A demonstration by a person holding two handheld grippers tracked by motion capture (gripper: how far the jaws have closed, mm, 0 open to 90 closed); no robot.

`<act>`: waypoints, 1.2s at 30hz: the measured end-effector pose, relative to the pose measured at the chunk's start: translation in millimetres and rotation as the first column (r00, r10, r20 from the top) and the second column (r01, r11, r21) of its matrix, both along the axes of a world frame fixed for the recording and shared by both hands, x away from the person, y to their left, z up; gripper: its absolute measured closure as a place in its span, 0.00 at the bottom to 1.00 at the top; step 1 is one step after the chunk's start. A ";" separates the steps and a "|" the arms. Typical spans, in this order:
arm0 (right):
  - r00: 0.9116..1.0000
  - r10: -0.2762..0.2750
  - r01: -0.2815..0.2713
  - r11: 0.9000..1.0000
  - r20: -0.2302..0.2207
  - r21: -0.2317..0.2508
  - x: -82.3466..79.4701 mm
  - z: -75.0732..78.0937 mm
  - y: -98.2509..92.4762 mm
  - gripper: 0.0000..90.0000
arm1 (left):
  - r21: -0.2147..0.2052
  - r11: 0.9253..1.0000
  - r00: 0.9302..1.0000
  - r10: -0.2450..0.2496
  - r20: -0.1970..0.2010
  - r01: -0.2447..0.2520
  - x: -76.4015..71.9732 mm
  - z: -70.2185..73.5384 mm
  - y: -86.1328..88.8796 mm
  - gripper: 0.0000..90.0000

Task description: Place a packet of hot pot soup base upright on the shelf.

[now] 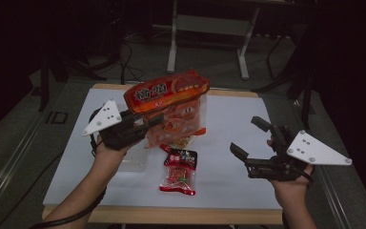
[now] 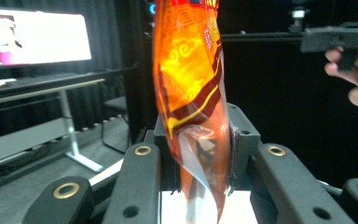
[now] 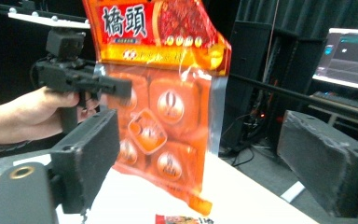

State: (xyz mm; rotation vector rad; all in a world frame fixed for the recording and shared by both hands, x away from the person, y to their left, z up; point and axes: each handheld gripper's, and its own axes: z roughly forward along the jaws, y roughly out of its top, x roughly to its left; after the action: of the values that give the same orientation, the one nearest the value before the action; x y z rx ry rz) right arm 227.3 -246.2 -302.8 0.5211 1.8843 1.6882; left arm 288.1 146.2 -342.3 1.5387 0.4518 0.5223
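Note:
A large orange snack bag (image 1: pixel 171 102) with a clear lower half hangs upright above the white tabletop (image 1: pixel 238 114). My left gripper (image 1: pixel 145 125) is shut on the bag's left edge. In the left gripper view the jaws pinch the bag (image 2: pixel 191 93) between the pads, where the left gripper (image 2: pixel 200 163) meets it. My right gripper (image 1: pixel 248 136) stands wide open to the right of the bag, with nothing between its pads (image 3: pixel 91 158). From the right gripper view the bag (image 3: pixel 168 93) hangs ahead, with the left gripper (image 3: pixel 74 79) holding it. A small red packet (image 1: pixel 178 171) lies flat on the table below the bag.
A desk frame (image 1: pixel 209 24) stands on the floor behind the table. Lit monitors (image 2: pixel 37 37) sit off to the sides in the dark room. The table's wooden front edge (image 1: pixel 181 214) runs between the two forearms.

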 end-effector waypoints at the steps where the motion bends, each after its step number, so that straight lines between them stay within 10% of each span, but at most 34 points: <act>1: 1.000 0.006 -0.006 1.000 -0.008 0.003 1.1 -2.2 -0.6 0.14 | -0.002 1.000 1.000 0.015 0.003 -0.015 1.3 0.9 2.4 0.80; 19: 0.997 -0.014 0.008 0.998 -0.080 -0.068 9.1 -33.6 -2.2 0.13 | -0.048 0.980 0.981 0.194 0.015 -0.193 27.4 -1.8 43.4 0.80; 36: 0.993 -0.026 0.017 0.997 -0.114 -0.080 12.8 -47.6 -9.1 0.14 | -0.097 0.942 0.947 0.319 -0.045 -0.322 55.2 -46.5 82.9 0.80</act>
State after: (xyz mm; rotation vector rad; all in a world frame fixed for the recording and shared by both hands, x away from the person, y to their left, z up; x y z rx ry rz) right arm 240.1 -255.3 -350.4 0.6160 2.0107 1.5930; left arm 343.3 229.1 -388.9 1.3809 0.7485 0.7173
